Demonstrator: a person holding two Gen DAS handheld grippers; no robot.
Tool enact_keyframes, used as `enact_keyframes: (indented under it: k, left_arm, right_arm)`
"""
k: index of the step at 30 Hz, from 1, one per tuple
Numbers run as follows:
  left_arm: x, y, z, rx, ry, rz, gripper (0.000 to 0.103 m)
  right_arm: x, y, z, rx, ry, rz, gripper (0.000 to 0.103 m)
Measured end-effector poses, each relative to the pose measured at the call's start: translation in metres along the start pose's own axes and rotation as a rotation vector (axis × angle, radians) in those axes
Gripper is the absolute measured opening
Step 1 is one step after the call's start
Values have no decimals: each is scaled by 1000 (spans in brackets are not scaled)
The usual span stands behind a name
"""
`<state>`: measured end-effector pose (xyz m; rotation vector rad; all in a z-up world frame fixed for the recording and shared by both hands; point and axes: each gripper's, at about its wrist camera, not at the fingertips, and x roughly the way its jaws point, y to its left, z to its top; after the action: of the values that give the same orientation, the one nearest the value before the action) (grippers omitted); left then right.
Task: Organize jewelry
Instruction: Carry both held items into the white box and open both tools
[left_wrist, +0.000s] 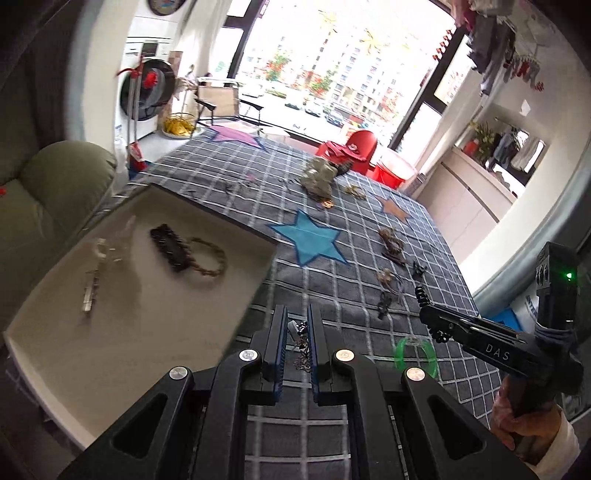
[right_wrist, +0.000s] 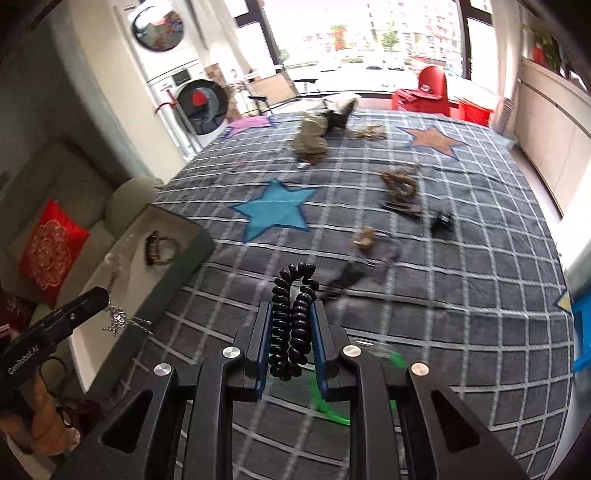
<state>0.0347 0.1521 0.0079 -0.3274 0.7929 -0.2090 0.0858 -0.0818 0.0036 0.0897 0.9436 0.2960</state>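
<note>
My left gripper is shut on a silver chain necklace, which dangles from it in the right wrist view, held just right of the white tray. The tray holds a dark spiked bracelet, a braided bracelet and a silver piece. My right gripper is shut on a black spiral hair tie above the checked cloth. It also shows in the left wrist view. A green ring lies on the cloth below it.
Several loose jewelry pieces and a beige pouch lie scattered over the cloth. A green sofa with a red cushion stands left of the tray. Red chairs stand beyond the far edge.
</note>
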Motion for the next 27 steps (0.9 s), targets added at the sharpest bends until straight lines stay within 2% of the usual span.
enact_keyframes:
  k: [13, 27]
  left_arm:
    - [-31, 82, -4, -108, -57, 122, 12]
    - [-21, 162, -8, -213, -51, 275, 12]
  right_arm:
    - [20, 92, 15, -156, 21, 84, 22]
    - [75, 181, 24, -273, 111, 189, 22]
